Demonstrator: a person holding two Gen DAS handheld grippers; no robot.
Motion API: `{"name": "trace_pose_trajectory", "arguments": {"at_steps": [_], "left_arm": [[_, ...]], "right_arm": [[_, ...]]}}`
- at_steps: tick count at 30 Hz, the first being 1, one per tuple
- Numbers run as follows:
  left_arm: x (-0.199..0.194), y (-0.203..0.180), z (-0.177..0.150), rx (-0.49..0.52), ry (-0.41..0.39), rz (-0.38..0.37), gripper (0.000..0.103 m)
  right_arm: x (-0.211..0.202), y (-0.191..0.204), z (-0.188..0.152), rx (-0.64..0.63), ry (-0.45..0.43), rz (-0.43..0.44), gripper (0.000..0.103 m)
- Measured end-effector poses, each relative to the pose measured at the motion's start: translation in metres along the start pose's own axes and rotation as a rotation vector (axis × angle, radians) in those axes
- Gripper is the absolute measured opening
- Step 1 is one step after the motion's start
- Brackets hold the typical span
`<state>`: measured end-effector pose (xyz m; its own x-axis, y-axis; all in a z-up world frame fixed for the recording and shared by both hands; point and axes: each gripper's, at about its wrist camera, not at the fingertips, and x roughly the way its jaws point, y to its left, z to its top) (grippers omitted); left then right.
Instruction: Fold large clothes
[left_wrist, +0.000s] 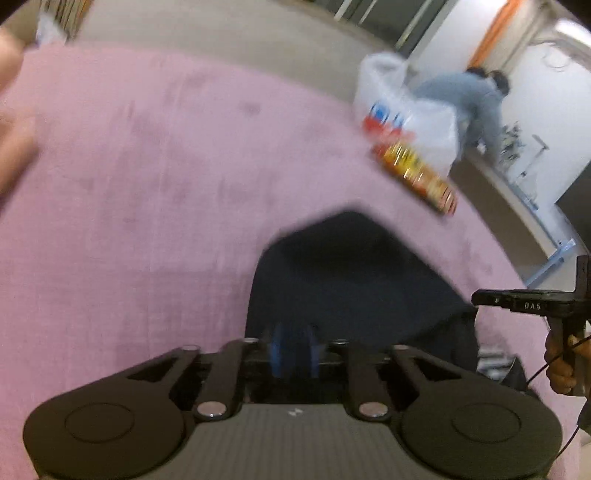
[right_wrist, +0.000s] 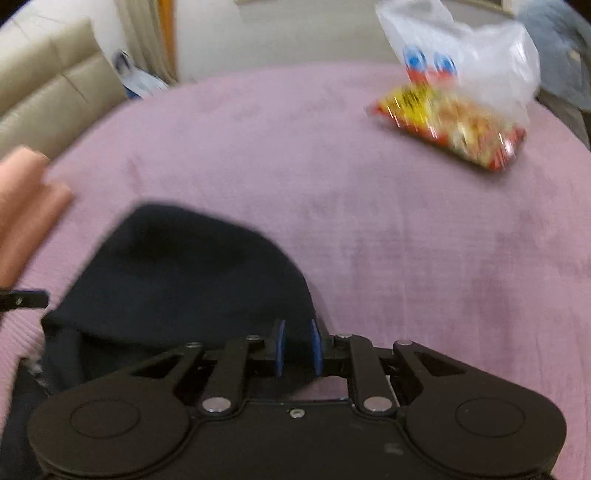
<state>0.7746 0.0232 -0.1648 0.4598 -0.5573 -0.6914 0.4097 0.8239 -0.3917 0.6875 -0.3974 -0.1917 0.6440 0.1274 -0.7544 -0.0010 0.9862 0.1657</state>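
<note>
Both tongs pinch the near hem of a dark navy garment (right_wrist: 184, 273): the left tongs (left_wrist: 293, 349) and the right tongs (right_wrist: 297, 347) each have blue pads pressed together on cloth, probably to carry that edge as one line. The garment humps forward over the pink blanket (left_wrist: 147, 184). Ahead lies wide bare blanket; a snack packet (right_wrist: 454, 129) and plastic bag (right_wrist: 472, 59) sit near the far right edge, a peach cloth (right_wrist: 26, 206) at left.
</note>
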Motion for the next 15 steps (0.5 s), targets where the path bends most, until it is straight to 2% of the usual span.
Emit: {"name": "trace_pose_trajectory", "arguments": {"at_steps": [2, 4, 5, 6, 8, 12, 13, 15], "left_arm": [[0.007, -0.008, 0.021, 0.041, -0.028, 0.006, 0.058], [0.03, -0.012, 0.039, 0.089, -0.004, 0.04, 0.067], [0.047, -0.015, 0.047, 0.116, 0.028, 0.06, 0.065], [0.063, -0.016, 0.053, 0.143, 0.057, 0.078, 0.065], [0.09, -0.019, 0.057, 0.194, 0.113, 0.098, 0.065], [0.131, -0.016, 0.05, 0.274, 0.236, 0.14, 0.064], [0.133, -0.018, 0.047, 0.29, 0.228, 0.134, 0.066], [0.133, -0.018, 0.047, 0.285, 0.205, 0.111, 0.063]], "right_arm": [[0.005, 0.004, 0.012, -0.04, -0.004, 0.026, 0.046], [0.018, 0.014, 0.025, -0.106, -0.024, 0.044, 0.057], [0.026, 0.017, 0.031, -0.133, -0.022, 0.053, 0.072], [0.033, 0.022, 0.035, -0.154, -0.015, 0.064, 0.079], [0.055, 0.028, 0.047, -0.188, 0.012, 0.096, 0.079], [0.097, 0.031, 0.059, -0.229, 0.079, 0.078, 0.079], [0.106, 0.03, 0.061, -0.215, 0.102, 0.09, 0.079], [0.117, 0.021, 0.062, -0.167, 0.146, 0.133, 0.079]]}}
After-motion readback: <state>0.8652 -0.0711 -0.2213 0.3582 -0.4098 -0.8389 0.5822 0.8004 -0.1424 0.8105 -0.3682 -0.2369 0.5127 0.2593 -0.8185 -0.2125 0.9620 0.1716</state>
